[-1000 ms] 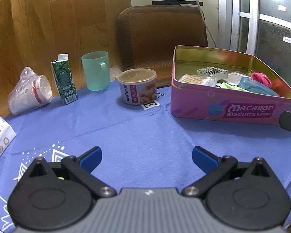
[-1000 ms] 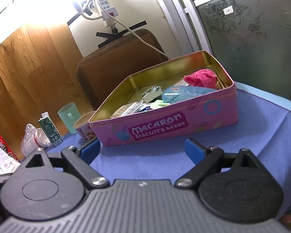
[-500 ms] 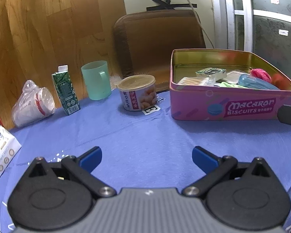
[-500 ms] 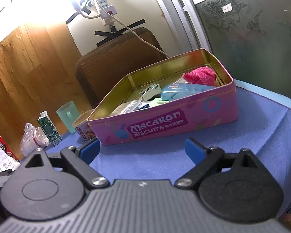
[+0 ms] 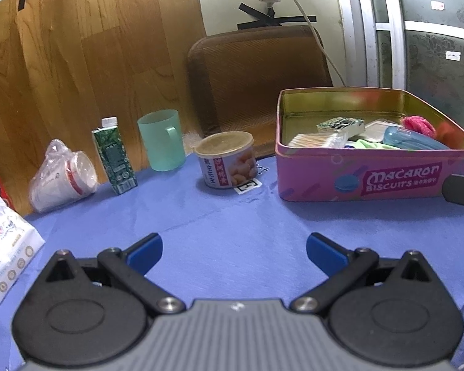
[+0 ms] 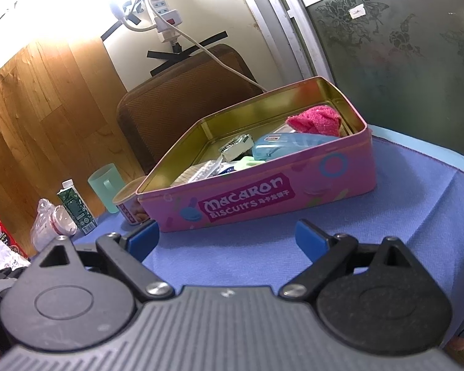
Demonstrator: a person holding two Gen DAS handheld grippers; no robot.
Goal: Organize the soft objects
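A pink "Macaron Biscuits" tin [image 5: 386, 182] [image 6: 263, 204] stands open on the blue tablecloth [image 5: 232, 216]. Inside lie a pink fluffy cloth [image 6: 315, 120] [image 5: 419, 124], a light blue case [image 6: 290, 143] [image 5: 411, 139], a green soft item [image 5: 371, 145], a cotton swab pack [image 5: 315, 139] and a small patterned packet [image 5: 340, 123]. My left gripper [image 5: 234, 251] is open and empty over bare cloth, short of the tin. My right gripper [image 6: 227, 237] is open and empty just in front of the tin's pink wall.
Left of the tin stand a peanut can [image 5: 227, 160], a green plastic mug [image 5: 162, 139], a green drink carton [image 5: 114, 156] and bagged paper cups [image 5: 62, 176]. A tissue pack [image 5: 6, 247] lies at the left edge. A brown chair back [image 5: 256, 74] stands behind the table.
Both grippers have drawn back slightly from the tin and tilted up a little; they stay open and empty. Nothing on the table moved.
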